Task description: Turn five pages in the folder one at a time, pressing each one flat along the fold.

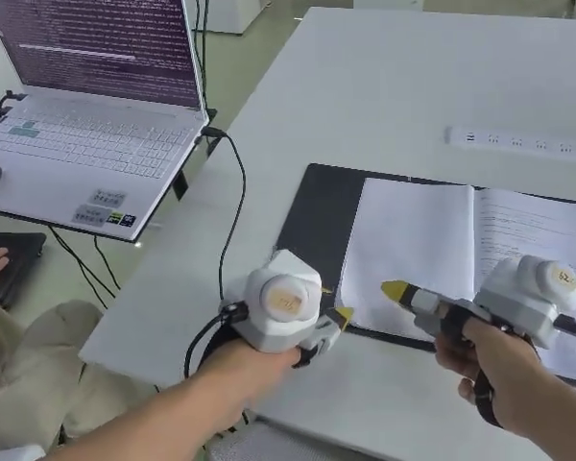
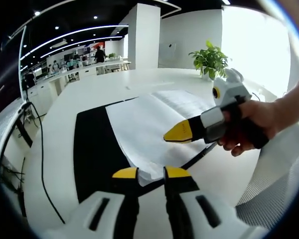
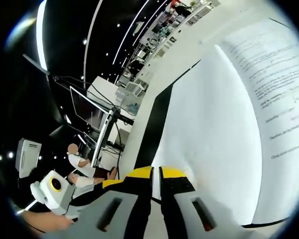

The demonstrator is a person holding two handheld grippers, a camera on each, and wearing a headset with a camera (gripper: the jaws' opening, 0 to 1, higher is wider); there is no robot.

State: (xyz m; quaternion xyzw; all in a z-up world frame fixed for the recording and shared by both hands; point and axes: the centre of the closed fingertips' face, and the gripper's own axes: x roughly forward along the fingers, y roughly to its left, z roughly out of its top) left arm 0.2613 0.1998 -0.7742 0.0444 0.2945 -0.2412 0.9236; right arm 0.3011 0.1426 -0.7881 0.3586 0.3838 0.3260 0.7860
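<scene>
Head view: left gripper [image 1: 338, 320] slightly spread at the page [image 1: 408, 240] corner; right gripper [image 1: 396, 288] pressed together; we should pinch one sheet only.

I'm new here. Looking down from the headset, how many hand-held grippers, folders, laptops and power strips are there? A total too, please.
Grippers: 2, the left gripper and the right gripper
Folder: 1
Laptop: 1
Power strip: 1
Total: 5
</scene>
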